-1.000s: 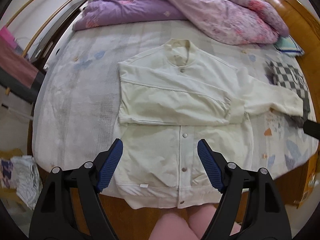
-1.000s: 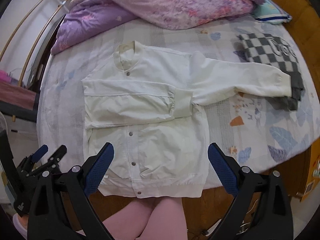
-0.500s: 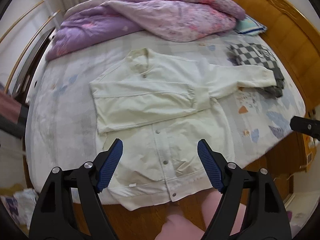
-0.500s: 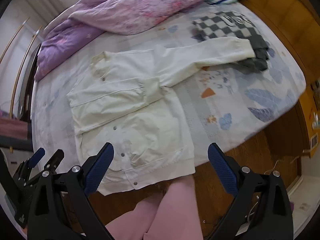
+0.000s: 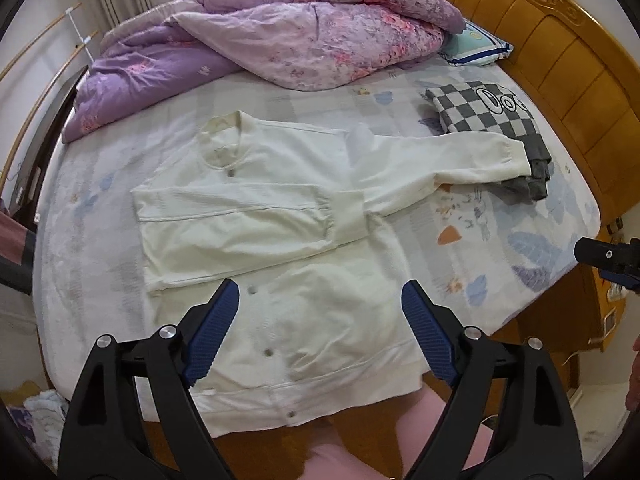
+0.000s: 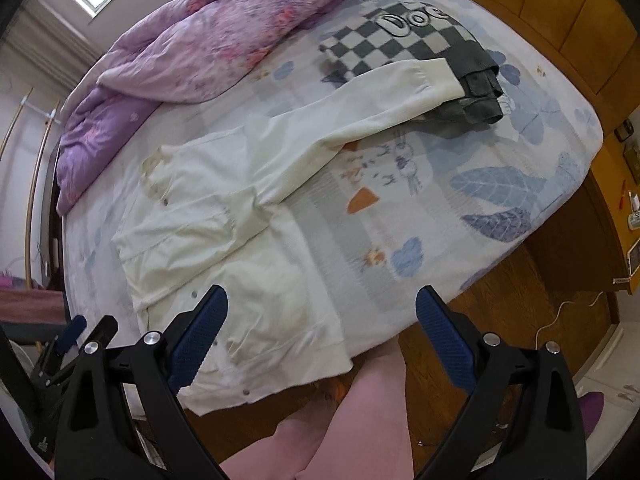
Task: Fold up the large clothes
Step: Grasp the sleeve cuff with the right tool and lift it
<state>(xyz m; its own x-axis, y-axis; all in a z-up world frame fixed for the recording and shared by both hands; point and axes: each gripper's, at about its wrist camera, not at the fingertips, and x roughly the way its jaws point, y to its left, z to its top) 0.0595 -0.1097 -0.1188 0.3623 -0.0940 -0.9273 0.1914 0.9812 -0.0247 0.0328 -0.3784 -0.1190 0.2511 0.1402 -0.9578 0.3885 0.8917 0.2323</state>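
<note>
Cream jacket (image 5: 280,248) on bed, beneath both gaping grippers (image 5: 320,332)

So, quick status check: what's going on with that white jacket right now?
Left gripper and right gripper: jaws open, empty, above the bed. White jacket flat, one sleeve folded across. Other sleeve outstretched, cuff resting on the checkered garment.

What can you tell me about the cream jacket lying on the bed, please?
The cream jacket lies flat, front up, on the printed bed sheet, snapped shut down the front with metal snaps. It looks like soft woven cloth with a ribbed collar, cuffs and hem. One sleeve is folded across the chest; the other sleeve stretches outward, its cuff resting on a folded checkered garment. The hem hangs slightly over the bed's edge. Neither pair of tongs touches it.
</note>
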